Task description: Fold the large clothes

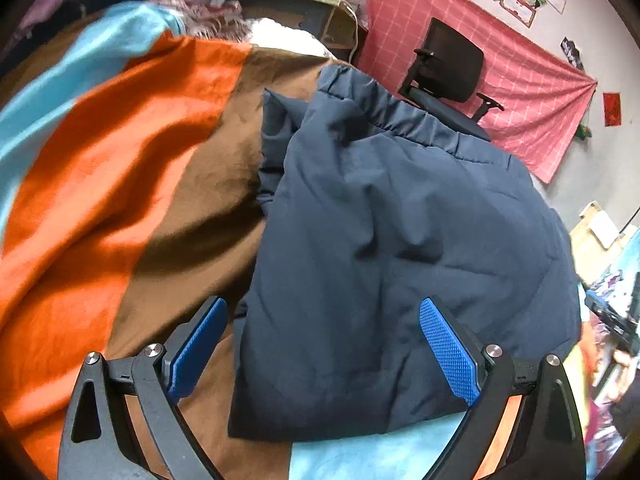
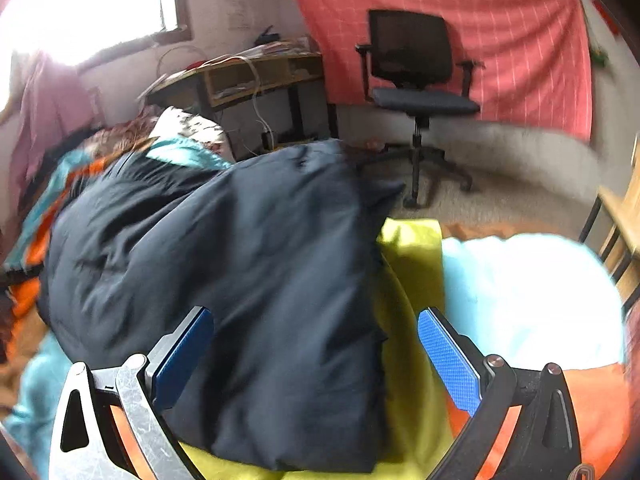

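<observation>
Hovering with jaws spread wide and empty, your left gripper (image 1: 322, 344) sits over the near edge of the folded navy jacket (image 1: 400, 240), and your right gripper (image 2: 316, 354) hangs just as wide above the same bundle. That jacket lies on the bed's colour-block bedspread (image 1: 100, 184), with a black office chair (image 2: 416, 76) beyond.

Left claw (image 1: 322, 344) spread wide, empty, above a folded navy padded garment (image 1: 400, 264) — lying on a striped orange, brown and blue bedspread (image 1: 120, 184).
</observation>
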`<state>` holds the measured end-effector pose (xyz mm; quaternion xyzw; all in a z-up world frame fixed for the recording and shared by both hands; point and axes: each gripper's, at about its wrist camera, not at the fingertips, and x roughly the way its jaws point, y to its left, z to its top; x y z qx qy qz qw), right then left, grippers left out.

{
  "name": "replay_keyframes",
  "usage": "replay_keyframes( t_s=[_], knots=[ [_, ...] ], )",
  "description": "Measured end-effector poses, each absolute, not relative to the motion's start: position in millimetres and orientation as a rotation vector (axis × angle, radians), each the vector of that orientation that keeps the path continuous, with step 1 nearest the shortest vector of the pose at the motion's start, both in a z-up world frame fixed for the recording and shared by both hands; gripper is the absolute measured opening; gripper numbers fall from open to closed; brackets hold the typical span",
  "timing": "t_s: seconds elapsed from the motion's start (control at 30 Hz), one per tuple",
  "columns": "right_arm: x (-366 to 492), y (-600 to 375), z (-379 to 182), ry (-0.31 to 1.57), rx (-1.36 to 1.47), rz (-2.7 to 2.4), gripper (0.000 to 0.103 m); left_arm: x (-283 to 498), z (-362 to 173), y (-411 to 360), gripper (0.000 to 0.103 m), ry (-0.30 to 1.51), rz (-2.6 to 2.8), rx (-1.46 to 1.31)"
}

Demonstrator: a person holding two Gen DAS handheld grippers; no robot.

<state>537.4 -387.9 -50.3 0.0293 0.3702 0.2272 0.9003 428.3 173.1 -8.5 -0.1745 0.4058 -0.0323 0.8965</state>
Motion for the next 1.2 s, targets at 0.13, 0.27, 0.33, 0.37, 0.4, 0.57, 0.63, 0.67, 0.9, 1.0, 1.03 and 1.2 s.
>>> replay_keyframes(
  t_s=[0.13,0.27,0.33,0.37,0.4,0.57,0.63,0.67,0.9,1.0,1.03,1.2],
  knots=[
    [569.9,-413.5,-73.7,0.906,0.236,0.577,0.103,449.1,-22.4,185.7,0.094,0.927,-0.141,-0.42],
    [593.1,-430.2,-111.1,1.032,0.343,0.62,0.103,460.6,-34.6,192.4,0.094,0.968,-0.197,-0.418],
    [596.0,-433.1,-122.4,1.052,0.37,0.652,0.103,465.2,-39.6,195.7,0.094,0.975,-0.232,-0.432],
    [597.1,-431.2,-128.3,1.061,0.383,0.676,0.103,467.7,-41.4,196.7,0.095,0.979,-0.245,-0.43],
    [598.7,-428.4,-134.2,1.073,0.401,0.705,0.103,469.8,-43.0,197.4,0.097,0.983,-0.253,-0.421],
    [610.0,-429.9,-152.4,1.109,0.543,0.827,0.103,487.9,-47.3,205.8,0.102,1.011,-0.304,-0.383],
    [614.0,-431.5,-153.6,1.114,0.569,0.85,0.103,493.0,-47.6,207.9,0.102,1.018,-0.335,-0.384],
    [616.3,-432.9,-153.1,1.109,0.59,0.864,0.103,495.7,-46.9,210.6,0.102,1.019,-0.348,-0.389],
    [630.1,-425.7,-160.5,1.097,0.738,0.983,0.103,516.8,-58.2,248.0,0.102,1.029,-0.455,-0.637],
    [627.4,-429.6,-166.0,1.096,0.767,0.988,0.103,522.6,-63.1,253.2,0.102,1.045,-0.471,-0.645],
    [625.0,-431.3,-166.2,1.089,0.773,0.989,0.103,525.1,-64.5,253.4,0.102,1.056,-0.474,-0.641],
    [619.9,-436.7,-167.0,1.072,0.847,0.968,0.103,535.6,-64.0,255.9,0.102,1.05,-0.466,-0.678]
  ],
)
